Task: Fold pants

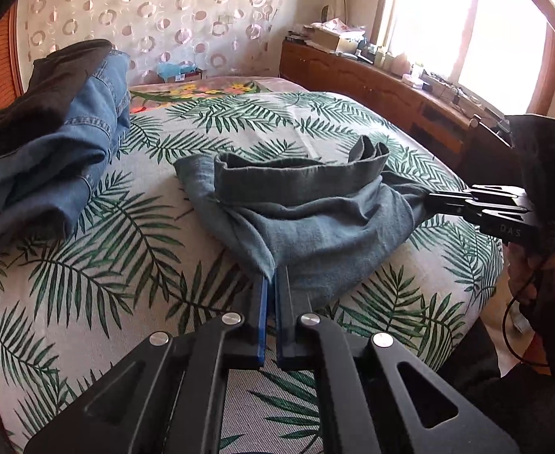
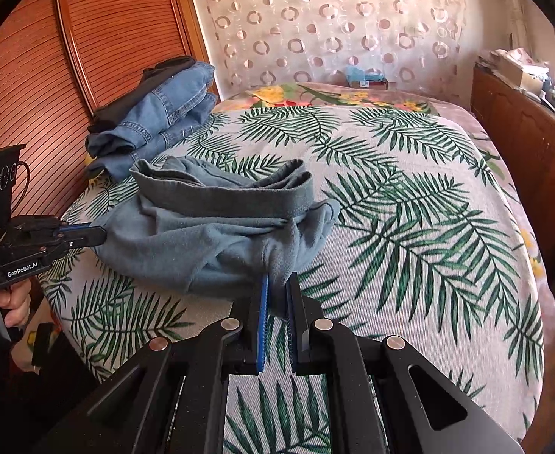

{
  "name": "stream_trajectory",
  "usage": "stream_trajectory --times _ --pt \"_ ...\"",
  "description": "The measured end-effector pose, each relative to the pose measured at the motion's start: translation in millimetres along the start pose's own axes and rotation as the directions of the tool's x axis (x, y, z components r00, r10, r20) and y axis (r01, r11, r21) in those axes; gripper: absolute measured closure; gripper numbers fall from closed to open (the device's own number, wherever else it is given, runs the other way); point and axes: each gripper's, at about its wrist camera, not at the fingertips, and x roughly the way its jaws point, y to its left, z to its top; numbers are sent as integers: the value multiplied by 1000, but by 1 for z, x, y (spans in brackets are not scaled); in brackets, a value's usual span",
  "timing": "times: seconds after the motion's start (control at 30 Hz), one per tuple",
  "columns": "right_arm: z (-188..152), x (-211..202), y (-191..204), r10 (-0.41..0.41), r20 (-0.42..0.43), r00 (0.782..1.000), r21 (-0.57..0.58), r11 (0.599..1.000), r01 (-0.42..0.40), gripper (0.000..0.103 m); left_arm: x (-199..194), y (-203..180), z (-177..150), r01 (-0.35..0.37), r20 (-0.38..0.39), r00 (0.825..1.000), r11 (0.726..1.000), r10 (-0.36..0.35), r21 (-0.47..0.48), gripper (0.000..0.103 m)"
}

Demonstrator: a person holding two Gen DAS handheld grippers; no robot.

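Grey-blue pants (image 1: 307,219) lie bunched in a loose heap on the palm-leaf bedspread, waistband band upright across the top. My left gripper (image 1: 275,276) is shut on the near edge of the fabric. My right gripper (image 1: 425,198) comes in from the right and is shut on the other end of the heap. In the right wrist view the pants (image 2: 209,238) lie ahead, my right gripper (image 2: 277,283) pinches a fold of them, and my left gripper (image 2: 101,234) holds their left end.
The bedspread (image 1: 126,265) covers a round-edged bed. A pile of folded blue jeans and dark clothes (image 1: 61,143) sits at the far left, also in the right wrist view (image 2: 156,113). A cluttered wooden sideboard (image 1: 372,79) runs under the window. A wooden slatted panel (image 2: 50,75) stands left.
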Motion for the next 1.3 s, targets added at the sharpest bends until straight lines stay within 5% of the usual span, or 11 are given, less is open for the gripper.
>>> stream_trajectory --times 0.7,0.87,0.93,1.0,1.13,1.3 --pt "-5 -7 5 -21 -10 1000 -9 1000 21 95 -1 -1 1 -63 -8 998 998 63 6 98" --pt "-3 -20 2 -51 22 998 -8 999 51 95 -1 4 5 -83 -15 996 997 83 -3 88" --pt "-1 -24 1 -58 39 998 -9 998 59 94 4 6 9 -88 -17 996 996 88 -4 74" --pt "3 -24 1 -64 50 997 -15 998 65 85 9 8 15 -87 -18 996 996 87 2 61" --pt "15 -12 3 -47 52 998 -50 997 50 69 25 10 28 -92 -37 995 996 93 20 60" --pt "30 16 6 -50 25 998 -116 992 53 66 42 11 44 -93 -51 994 995 95 45 60"
